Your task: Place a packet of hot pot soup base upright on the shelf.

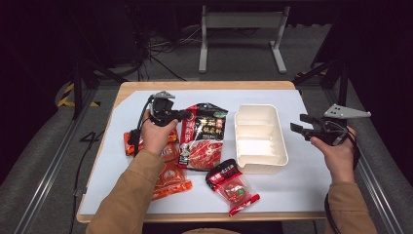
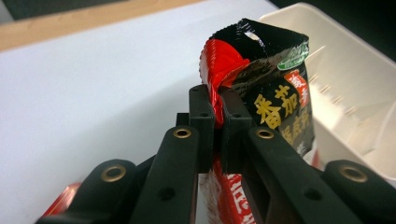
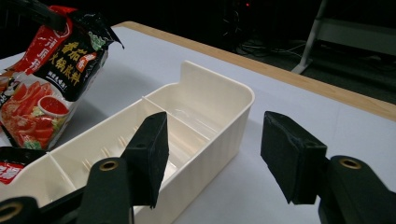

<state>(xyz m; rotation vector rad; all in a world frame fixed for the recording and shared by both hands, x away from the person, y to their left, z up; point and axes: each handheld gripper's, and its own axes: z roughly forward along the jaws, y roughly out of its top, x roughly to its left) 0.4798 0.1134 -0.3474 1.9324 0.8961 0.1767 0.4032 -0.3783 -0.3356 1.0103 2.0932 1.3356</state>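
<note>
My left gripper (image 1: 181,115) clamped on black-red pouch (image 1: 202,136) edge, pouch beside cream bin (image 1: 260,161), my right gripper (image 1: 303,127) jaws apart, empty, beside bin

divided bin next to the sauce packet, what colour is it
Cream white, plain. The bin shows best in the right gripper view, just beyond that gripper's open jaws.
</note>
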